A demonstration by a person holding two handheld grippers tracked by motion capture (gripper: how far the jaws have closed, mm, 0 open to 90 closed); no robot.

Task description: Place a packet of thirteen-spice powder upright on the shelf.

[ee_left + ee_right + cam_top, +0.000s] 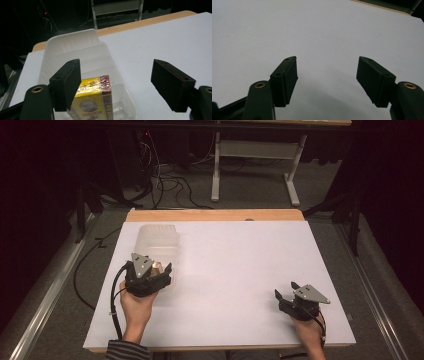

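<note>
A translucent plastic bin [157, 240] stands on the left part of the white table [240, 265]. In its near end lies a yellow and dark red box [93, 100] with a portrait printed on it. My left gripper [150, 268] hovers over that end of the bin [72, 40], and its jaws stand wide apart. In the left gripper view the box sits low beside the left jaw, and neither pad of the left gripper [115, 65] presses on it. At the table's near right my right gripper [286, 290] is open over bare white surface, with nothing between the jaws of the right gripper [327, 60].
A wooden strip [215, 215] runs along the table's far edge. Beyond it, a white desk frame [255, 165] and loose cables [170, 180] are on the grey floor. Each gripper trails a black cable toward the near edge.
</note>
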